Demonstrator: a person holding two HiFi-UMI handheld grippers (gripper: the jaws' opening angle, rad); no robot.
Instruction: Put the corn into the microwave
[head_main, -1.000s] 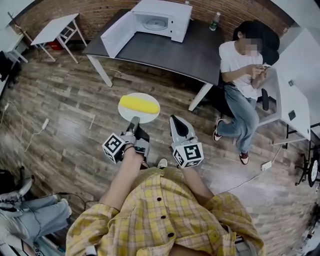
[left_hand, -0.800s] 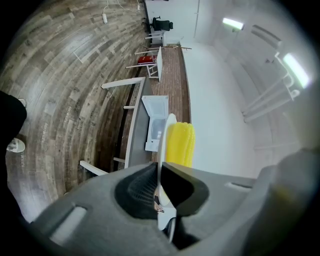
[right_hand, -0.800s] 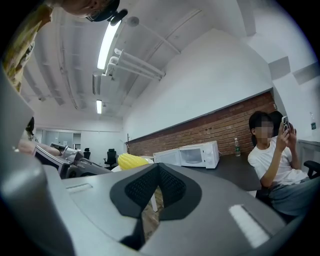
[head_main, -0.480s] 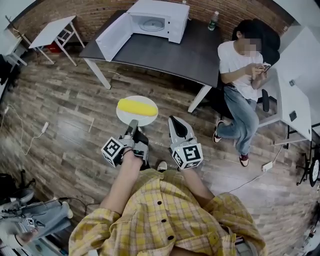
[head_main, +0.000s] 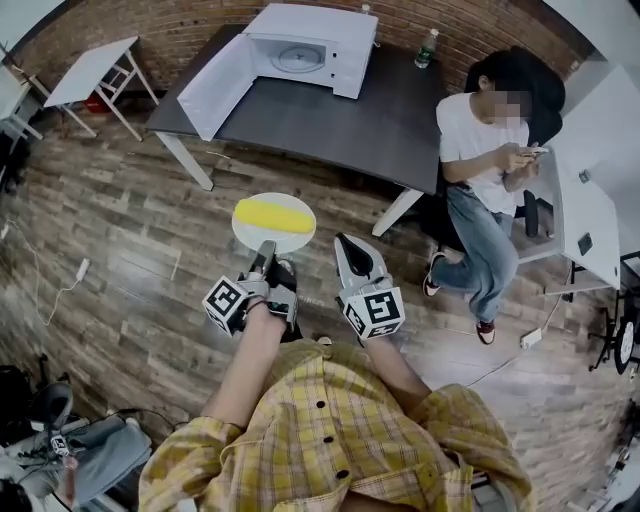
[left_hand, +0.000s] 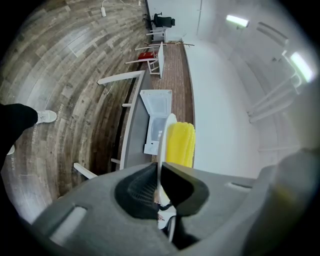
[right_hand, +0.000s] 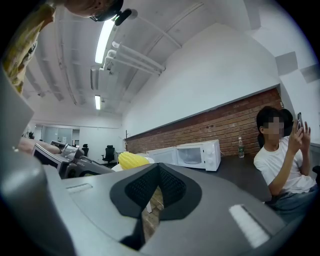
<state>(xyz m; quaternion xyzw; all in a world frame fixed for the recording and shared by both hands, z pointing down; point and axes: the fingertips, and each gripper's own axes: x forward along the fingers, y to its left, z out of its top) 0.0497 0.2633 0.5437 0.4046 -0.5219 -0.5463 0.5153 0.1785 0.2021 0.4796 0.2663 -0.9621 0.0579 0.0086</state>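
A yellow corn cob (head_main: 272, 212) lies on a round white plate (head_main: 250, 232) carried above the wooden floor. My left gripper (head_main: 266, 246) is shut on the plate's near rim. In the left gripper view the plate (left_hand: 165, 131) stands edge-on between the jaws of that gripper (left_hand: 159, 172), with the corn (left_hand: 180, 144) beside it. My right gripper (head_main: 346, 242) hangs to the right of the plate, shut and empty; in its own view the right gripper (right_hand: 159, 171) has pads that meet. The white microwave (head_main: 312, 45) stands on the dark table (head_main: 350, 115) ahead, its door (head_main: 212, 88) swung open to the left.
A person (head_main: 488, 150) sits at the table's right end, looking at a phone. A bottle (head_main: 427, 46) stands at the table's back edge. A small white table (head_main: 88, 70) is at the far left, another white desk (head_main: 590, 215) at the right. Cables lie on the floor at the left.
Both grippers and the plate with the corn have come nearer the dark table; the microwave now sits closer and larger in view. The grip on the plate is unchanged.
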